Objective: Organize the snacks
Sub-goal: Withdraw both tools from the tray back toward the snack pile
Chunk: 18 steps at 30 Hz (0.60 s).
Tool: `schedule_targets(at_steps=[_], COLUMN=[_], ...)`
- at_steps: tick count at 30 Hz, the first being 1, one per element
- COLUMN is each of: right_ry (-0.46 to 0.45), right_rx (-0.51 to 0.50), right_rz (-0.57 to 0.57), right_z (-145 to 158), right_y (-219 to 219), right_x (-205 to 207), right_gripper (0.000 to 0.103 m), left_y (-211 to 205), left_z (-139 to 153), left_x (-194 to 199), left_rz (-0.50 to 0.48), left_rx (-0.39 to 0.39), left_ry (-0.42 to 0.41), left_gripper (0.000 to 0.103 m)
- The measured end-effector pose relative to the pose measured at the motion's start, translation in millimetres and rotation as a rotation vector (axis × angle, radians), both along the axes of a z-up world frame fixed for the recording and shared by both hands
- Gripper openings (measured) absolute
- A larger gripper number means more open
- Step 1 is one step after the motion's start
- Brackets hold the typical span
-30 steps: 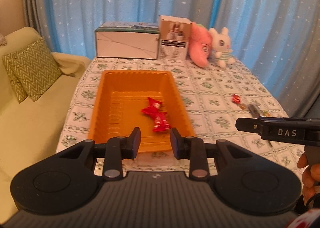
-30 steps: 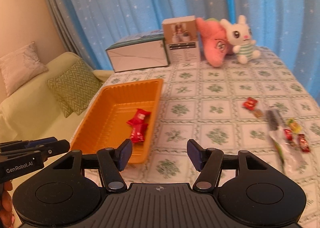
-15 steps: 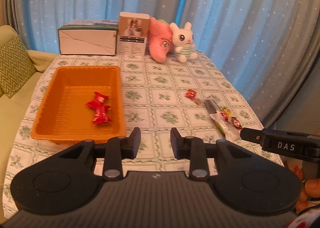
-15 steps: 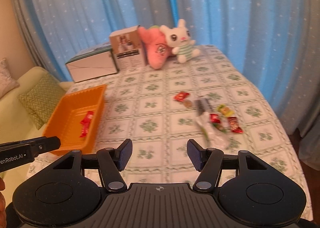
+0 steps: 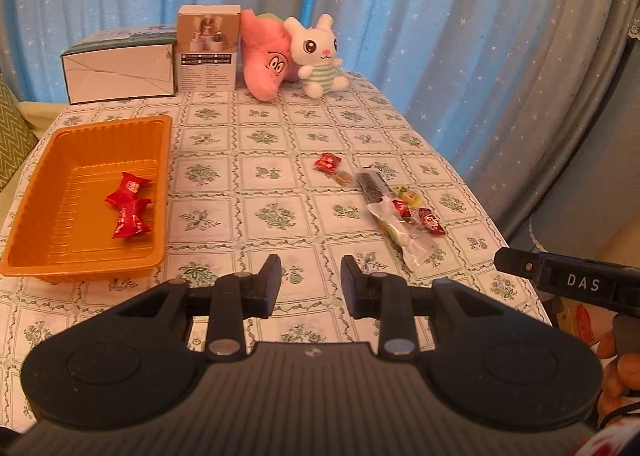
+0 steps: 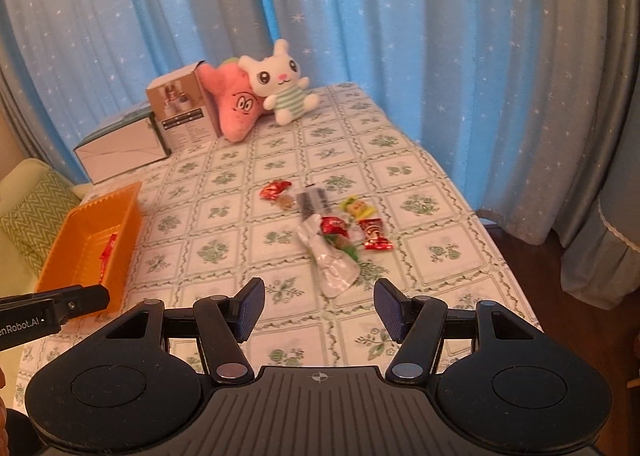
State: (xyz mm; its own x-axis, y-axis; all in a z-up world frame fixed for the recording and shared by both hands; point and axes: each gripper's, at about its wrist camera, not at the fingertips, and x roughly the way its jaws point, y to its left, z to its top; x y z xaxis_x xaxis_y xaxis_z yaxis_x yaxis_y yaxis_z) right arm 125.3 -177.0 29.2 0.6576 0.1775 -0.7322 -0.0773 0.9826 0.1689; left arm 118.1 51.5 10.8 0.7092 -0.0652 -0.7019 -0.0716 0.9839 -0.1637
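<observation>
Above the near edge of the worktop (image 5: 264, 184), the left gripper (image 5: 310, 284) hovers with its jaws a narrow gap apart and nothing between them. The right gripper (image 6: 319, 306) hovers likewise, jaws about half open and empty; neither touches any object.

Just beyond the right gripper lies a loose cluster of snacks: one long clear packet with green contents (image 6: 330, 256), one red candy (image 6: 334, 226) resting on that packet, one red-and-gold candy (image 6: 374, 239) beside it, one yellow-green candy (image 6: 358, 208), and one dark striped bar (image 6: 312, 200). A little apart, farther back, lie one more red candy (image 6: 274, 190) and one small brown sweet (image 6: 286, 202) touching it. That makes seven loose items.

One orange tray (image 5: 48, 260) stands at the left side of the worktop, well apart from the cluster. It holds two red wrapped candies (image 5: 130, 206) lying end to end near its right wall.

Along the far edge stand one low white box (image 5: 120, 74), one upright brown-topped carton (image 5: 208, 54), one pink plush toy (image 5: 266, 60) and one white plush rabbit (image 5: 318, 56), side by side before a blue star-printed curtain (image 5: 420, 16).
</observation>
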Motion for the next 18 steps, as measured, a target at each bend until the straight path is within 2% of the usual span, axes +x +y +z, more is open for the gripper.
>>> schedule_targets(at_steps=[18], right_ry=[0.026], right_rx=[0.012], right_rz=[-0.057], right_z=[-17.0], right_y=[-32.9], right_x=[13.2], right_gripper=[0.061], left_y=[-31.2], left_z=[-17.4], left_x=[31.4], left_rz=[-0.051], left_rx=[0.01], left_ry=[0.037], left_gripper=[0.029])
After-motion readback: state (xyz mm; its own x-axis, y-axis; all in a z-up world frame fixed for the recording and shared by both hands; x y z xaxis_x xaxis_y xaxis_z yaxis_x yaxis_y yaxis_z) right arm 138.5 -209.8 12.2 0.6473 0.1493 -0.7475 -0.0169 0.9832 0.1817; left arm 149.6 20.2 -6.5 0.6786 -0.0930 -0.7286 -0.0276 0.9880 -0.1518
